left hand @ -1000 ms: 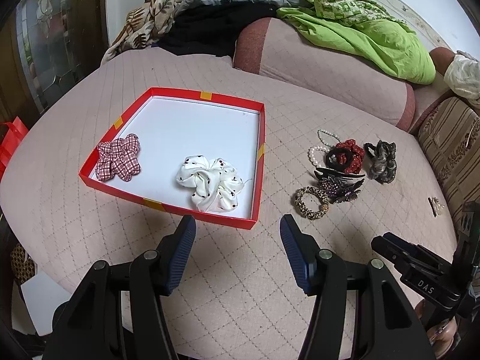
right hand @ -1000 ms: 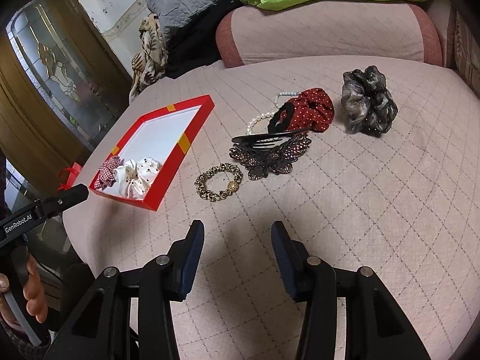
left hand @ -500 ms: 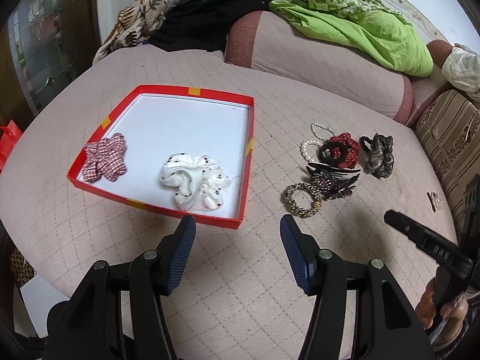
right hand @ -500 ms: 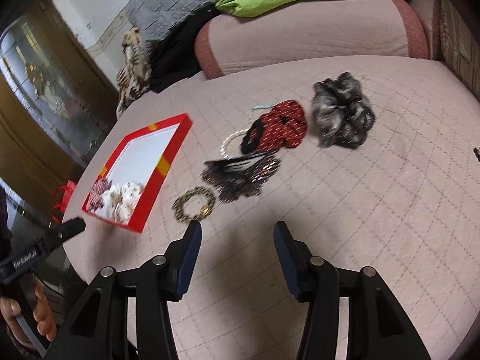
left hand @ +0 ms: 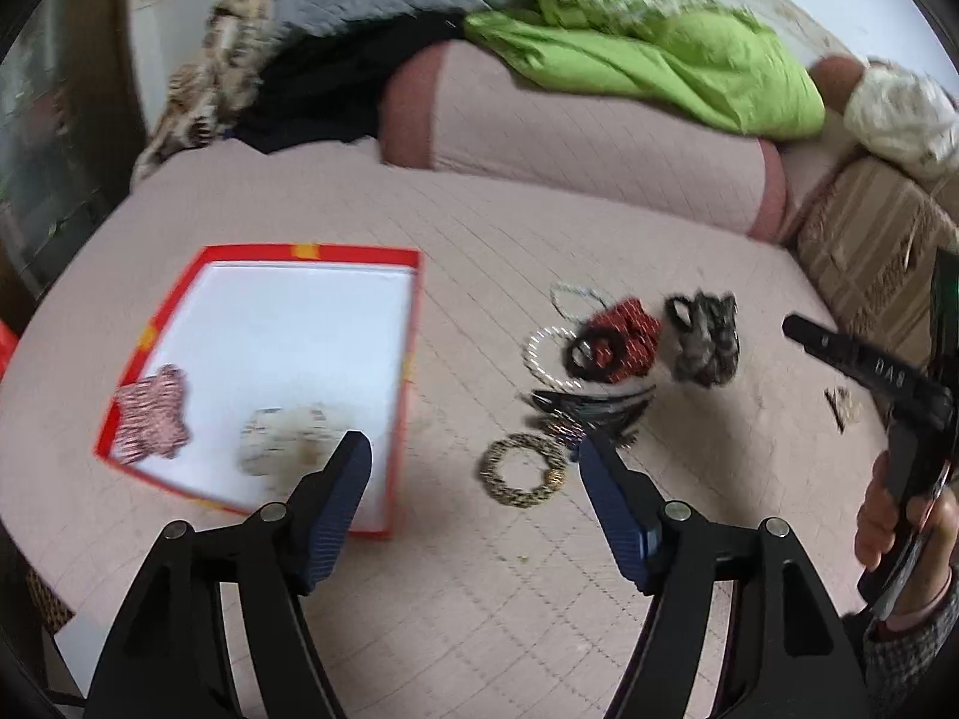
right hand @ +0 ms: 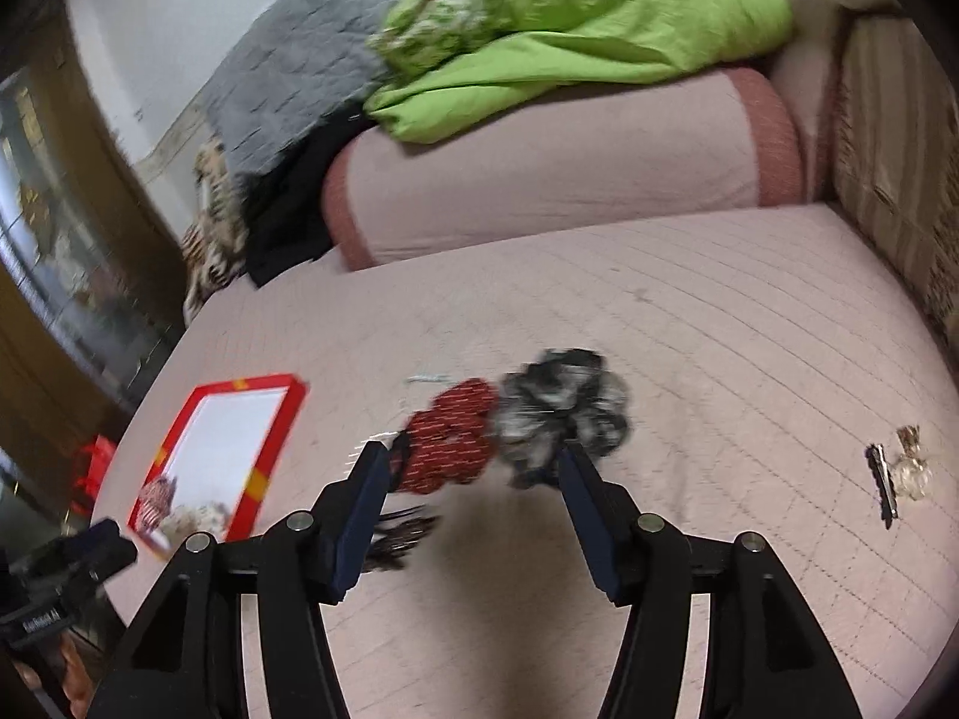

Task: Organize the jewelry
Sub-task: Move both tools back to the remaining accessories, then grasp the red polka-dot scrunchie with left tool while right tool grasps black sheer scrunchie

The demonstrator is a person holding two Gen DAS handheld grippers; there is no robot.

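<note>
Both hand-held grippers, left [left hand: 473, 467] and right [right hand: 467, 479], moved toward the pile, jaws just opening, empty. The scrunchies [right hand: 449, 443] are soft and light; pinch the folds.

I see a lime-green blanket [right hand: 575, 30] heaped on the pink bolster cushion [right hand: 557, 174] at the back of the quilted pink bedcover [right hand: 689, 323]. A grey quilt [right hand: 299, 66], black cloth [left hand: 335, 90] and leaf-print fabric [left hand: 216, 78] are piled leftward, beside a glazed wooden door [right hand: 42, 251].
</note>
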